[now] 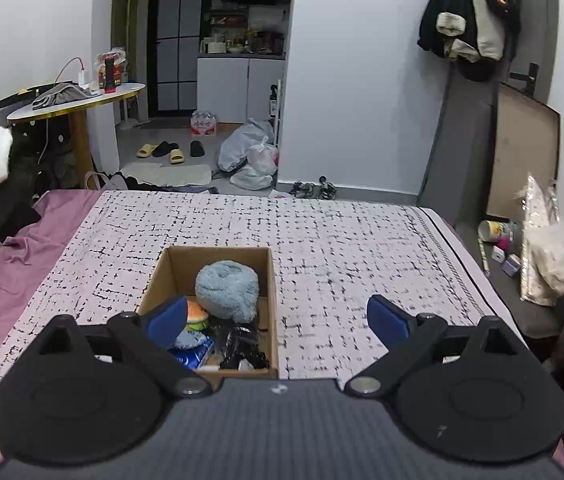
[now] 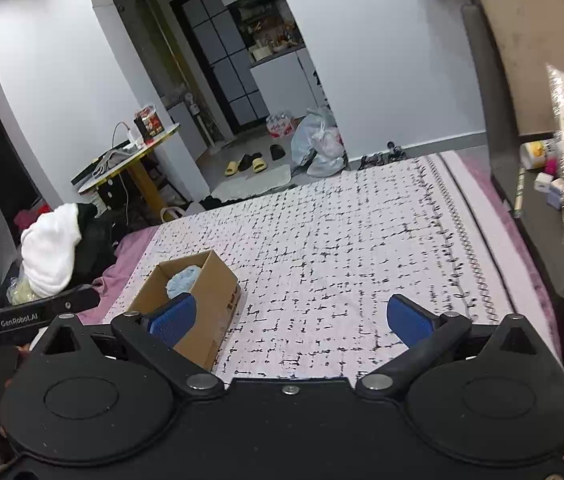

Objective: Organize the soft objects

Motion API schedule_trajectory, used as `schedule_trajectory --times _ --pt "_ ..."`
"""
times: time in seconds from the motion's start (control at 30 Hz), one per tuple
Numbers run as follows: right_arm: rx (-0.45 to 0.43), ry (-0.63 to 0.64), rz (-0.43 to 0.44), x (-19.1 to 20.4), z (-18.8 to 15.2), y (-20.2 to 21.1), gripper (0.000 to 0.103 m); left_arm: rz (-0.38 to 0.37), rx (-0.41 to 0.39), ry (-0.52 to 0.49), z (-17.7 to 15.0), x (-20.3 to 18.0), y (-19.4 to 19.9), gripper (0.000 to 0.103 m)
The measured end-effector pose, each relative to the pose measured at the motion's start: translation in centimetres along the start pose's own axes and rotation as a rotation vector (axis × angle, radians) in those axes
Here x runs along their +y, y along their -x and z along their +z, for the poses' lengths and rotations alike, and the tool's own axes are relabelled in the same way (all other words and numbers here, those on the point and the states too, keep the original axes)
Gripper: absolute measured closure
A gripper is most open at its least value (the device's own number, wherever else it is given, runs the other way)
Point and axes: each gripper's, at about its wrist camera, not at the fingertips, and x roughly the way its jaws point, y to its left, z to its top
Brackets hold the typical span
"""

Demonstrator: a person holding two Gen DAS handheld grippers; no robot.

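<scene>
My left tool spread, empty, over the bed | cardboard box at 11 o'clock, blue plush inside | right tool spread, box at 10 o'clock | left nearer.

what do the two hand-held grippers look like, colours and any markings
Both match: the left hand-held gripper and the right hand-held gripper have matte black bodies with round disc housings, black linkage arms on silver pivot bolts, and blue ribbed finger pads. In the right wrist view, a black bar at the left edge reads GenRobot.AI in white. No cables or sleeves show.
</scene>
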Motion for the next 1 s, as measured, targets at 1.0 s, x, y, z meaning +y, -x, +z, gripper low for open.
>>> schedule_trajectory --times 1.0 --pt "0.016 0.004 -0.034 1.3 -2.8 9.0 0.000 -0.056 0.029 -0.075 -3.5 -1.4 10.0 0.000"
